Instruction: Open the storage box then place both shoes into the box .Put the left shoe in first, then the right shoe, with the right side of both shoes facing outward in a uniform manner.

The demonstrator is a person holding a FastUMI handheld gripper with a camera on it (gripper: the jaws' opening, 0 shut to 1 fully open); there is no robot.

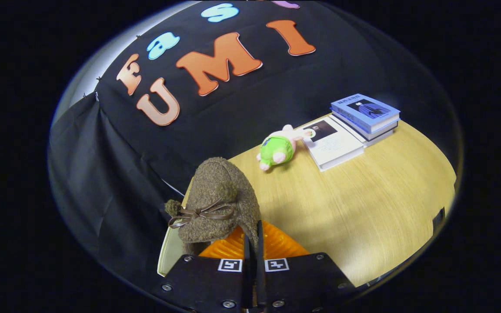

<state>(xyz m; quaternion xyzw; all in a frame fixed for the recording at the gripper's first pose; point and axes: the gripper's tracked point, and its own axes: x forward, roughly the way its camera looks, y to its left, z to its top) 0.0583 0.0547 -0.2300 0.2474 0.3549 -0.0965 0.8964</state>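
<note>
A brown fuzzy shoe [215, 195] with a thin brown bow on its top hangs just ahead of the fingers, over the left end of the wooden table [363, 208]. My gripper [253, 237] is shut on it, the two fingers pressed together on the thin rim of its opening. The shoe's toe points up and away from me, and its body sits to the left of the fingers. A pale curved edge [164, 254] shows below the shoe; I cannot tell what it belongs to.
A green and pink plush toy [276, 150] lies at the back of the table. Beside it is a white book [335, 145], and a short stack of blue books [365, 114] sits further right. Black cloth hangs behind and to the left.
</note>
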